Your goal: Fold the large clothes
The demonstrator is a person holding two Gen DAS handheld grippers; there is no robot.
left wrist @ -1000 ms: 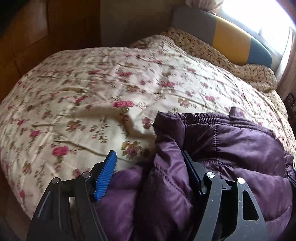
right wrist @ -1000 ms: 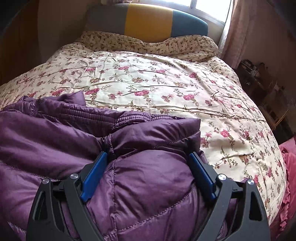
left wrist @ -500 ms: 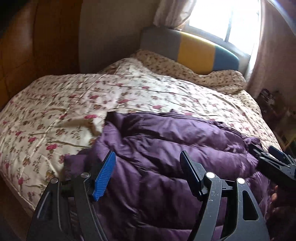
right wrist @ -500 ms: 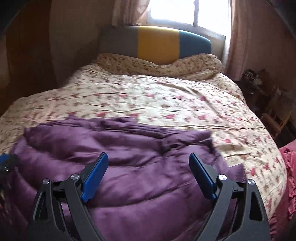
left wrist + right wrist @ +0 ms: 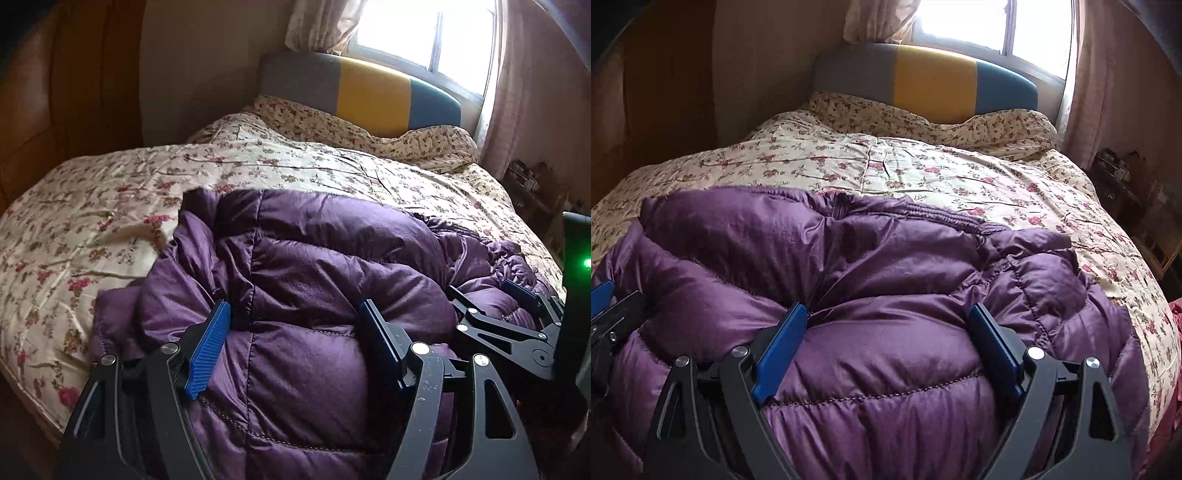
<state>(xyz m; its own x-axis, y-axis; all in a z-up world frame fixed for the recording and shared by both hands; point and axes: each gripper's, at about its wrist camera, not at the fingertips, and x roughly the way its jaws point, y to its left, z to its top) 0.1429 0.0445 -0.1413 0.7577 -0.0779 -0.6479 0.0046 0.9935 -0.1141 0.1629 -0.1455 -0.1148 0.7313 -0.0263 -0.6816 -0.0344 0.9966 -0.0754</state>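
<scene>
- a purple puffer jacket [image 5: 332, 266] is seen bunched up on the near part of the bed, on top of the floral quilt [image 5: 110, 206].
- the left claw [image 5: 295, 332] is held over the jacket's near edge; its blue pads [image 5: 207, 350] are spread wide, with a thick bulge of padded fabric filling the gap between them.
- both left pads are seen lying against that bulge, but whether it is clamped or merely straddled cannot be told.
- in the right wrist view the jacket [image 5: 886, 258] is spread across the frame, its elastic hem turned toward the headboard [image 5: 923, 77].
- the right claw [image 5: 890, 339] is set just as wide, and a rounded quilted panel is swelling up between its pads [image 5: 779, 347].
- here too the fabric is touched on both sides, and a firm grip cannot be confirmed.
- the right claw [image 5: 509, 314] is also caught at the right edge of the left wrist view, just beside the left one, resting on the same jacket.
- a sliver of the left claw's blue pad [image 5: 602, 291] is glimpsed at the left edge of the right wrist view.
- the quilt [image 5: 960, 173] is left bare beyond the jacket, up to the patterned pillow roll [image 5: 923, 122] under the grey, yellow and teal headboard [image 5: 369, 92].
- a bright window [image 5: 424, 37] and pink curtain [image 5: 524, 92] are noted behind the bed.
</scene>
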